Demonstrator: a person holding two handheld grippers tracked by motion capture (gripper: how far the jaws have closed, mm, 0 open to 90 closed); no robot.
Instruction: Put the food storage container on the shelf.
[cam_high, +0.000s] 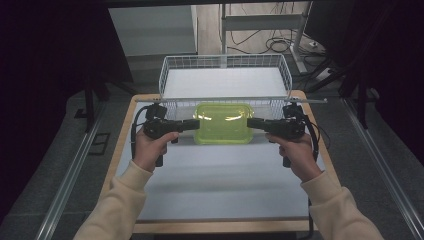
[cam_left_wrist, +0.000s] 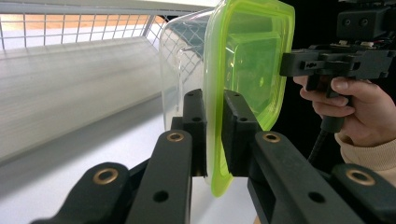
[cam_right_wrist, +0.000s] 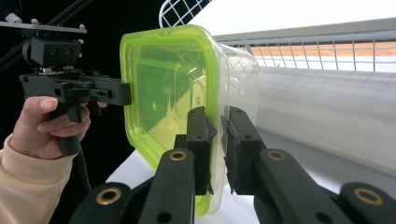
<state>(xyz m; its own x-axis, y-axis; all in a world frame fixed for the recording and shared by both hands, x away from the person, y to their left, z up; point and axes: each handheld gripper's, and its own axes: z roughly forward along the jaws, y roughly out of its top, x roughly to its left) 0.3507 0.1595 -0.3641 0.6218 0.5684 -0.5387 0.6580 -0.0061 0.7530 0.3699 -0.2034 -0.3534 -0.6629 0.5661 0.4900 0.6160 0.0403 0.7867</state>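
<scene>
A clear plastic container with a bright green lid (cam_high: 223, 122) sits near the table's far edge, just in front of the wire basket. My left gripper (cam_high: 196, 123) is shut on the lid's left rim, and my right gripper (cam_high: 250, 122) is shut on its right rim. In the left gripper view the green lid (cam_left_wrist: 247, 60) runs between the two black jaws, the clear tub (cam_left_wrist: 182, 60) beside it. In the right gripper view the lid (cam_right_wrist: 163, 84) is likewise pinched between the jaws, and the other hand's gripper (cam_right_wrist: 74, 88) holds the far rim.
A white wire basket (cam_high: 225, 62) with a white floor stands beyond the container at the table's far edge. The white table top (cam_high: 220, 175) with a wooden border stretches toward me. Dark floor, rails and cables surround the table.
</scene>
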